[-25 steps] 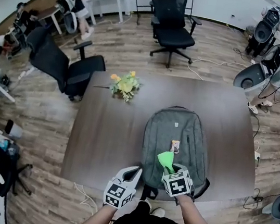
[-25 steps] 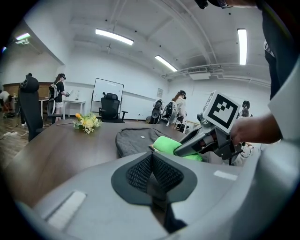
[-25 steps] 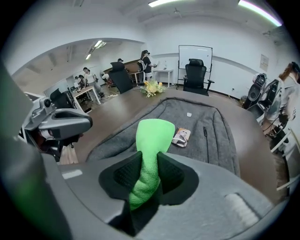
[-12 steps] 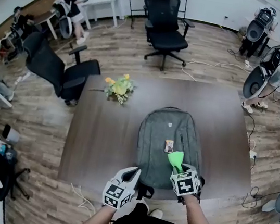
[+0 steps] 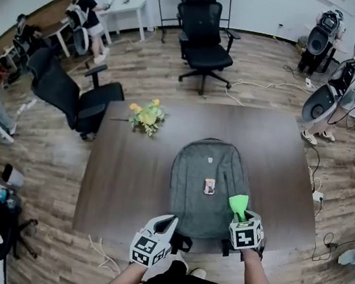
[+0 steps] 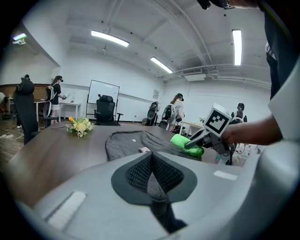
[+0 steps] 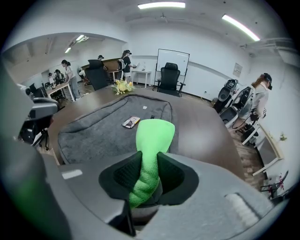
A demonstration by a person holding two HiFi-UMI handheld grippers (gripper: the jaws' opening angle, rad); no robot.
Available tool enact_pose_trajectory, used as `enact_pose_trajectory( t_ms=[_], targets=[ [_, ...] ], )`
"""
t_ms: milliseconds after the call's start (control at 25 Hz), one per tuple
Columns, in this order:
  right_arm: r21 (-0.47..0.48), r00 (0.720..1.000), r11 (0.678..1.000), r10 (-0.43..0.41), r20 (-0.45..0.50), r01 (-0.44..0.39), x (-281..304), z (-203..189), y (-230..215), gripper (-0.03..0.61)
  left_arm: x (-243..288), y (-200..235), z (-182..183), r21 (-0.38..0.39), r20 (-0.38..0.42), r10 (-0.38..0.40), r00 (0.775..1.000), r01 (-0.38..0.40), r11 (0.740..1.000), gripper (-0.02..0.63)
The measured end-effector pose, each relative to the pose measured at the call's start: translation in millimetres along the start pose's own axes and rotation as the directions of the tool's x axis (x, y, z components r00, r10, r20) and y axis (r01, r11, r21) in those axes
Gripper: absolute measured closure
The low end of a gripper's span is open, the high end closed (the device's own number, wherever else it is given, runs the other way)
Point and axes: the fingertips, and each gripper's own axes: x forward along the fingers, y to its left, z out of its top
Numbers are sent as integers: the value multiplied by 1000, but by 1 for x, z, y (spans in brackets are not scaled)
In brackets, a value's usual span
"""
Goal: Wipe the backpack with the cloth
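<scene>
Pinching the cloth [image 7: 152, 133], the right gripper's [image 7: 147, 158] fingers [image 7: 123, 174] stand narrowly apart.

In the head view we look steeply down from above the near edge of the tabletop [image 5: 124, 183], high enough to take in its whole top, the backpack [image 5: 210, 170], both claws at the bottom and the floor around. The left claw [image 5: 168, 222] view sits low, just over the near edge, and faces across the tabletop, with the right claw [image 5: 239, 216] close at its right side. The right claw view looks along its jaws, the cloth [image 7: 150, 150] filling the foreground, up the length of the backpack toward the far wall. All three views share the backpack, the small flat object [image 5: 209, 186] lying on it and the flowers [image 5: 146, 114].
</scene>
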Motion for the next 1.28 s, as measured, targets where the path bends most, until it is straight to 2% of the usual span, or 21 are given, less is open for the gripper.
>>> enact_pose_trajectory(
  t_ms=[160, 360, 520, 640, 880, 1120, 1280],
  targets=[
    [18, 999, 999, -42, 23, 42, -4, -9, -11, 477, -1, -5, 3, 10, 9, -3, 1000, 3, 1000, 594],
    [17, 998, 999, -32, 61, 31, -8, -5, -5, 477, -6, -6, 3, 20, 14, 6, 1000, -7, 1000, 594],
    [17, 985, 1000, -13, 173, 10, -21, 13, 4, 477, -12, -6, 6, 20, 27, 21, 999, -21, 1000, 594],
    [15, 964, 1000, 4, 265, -8, -35, 28, 10, 477, -15, -6, 10, 23, 43, 28, 999, -29, 999, 594],
    [-14, 902, 998, 55, 429, -54, -68, 55, 22, 477, -26, -4, 19, 21, 79, 53, 996, -54, 998, 594],
    [-24, 801, 998, 63, 595, -61, -110, 78, 29, 479, -40, 0, 21, 6, 99, 87, 991, -88, 996, 594],
    [-35, 738, 998, 62, 672, -52, -137, 92, 31, 479, -47, -2, 30, 2, 130, 100, 987, -101, 995, 594]
  ],
)
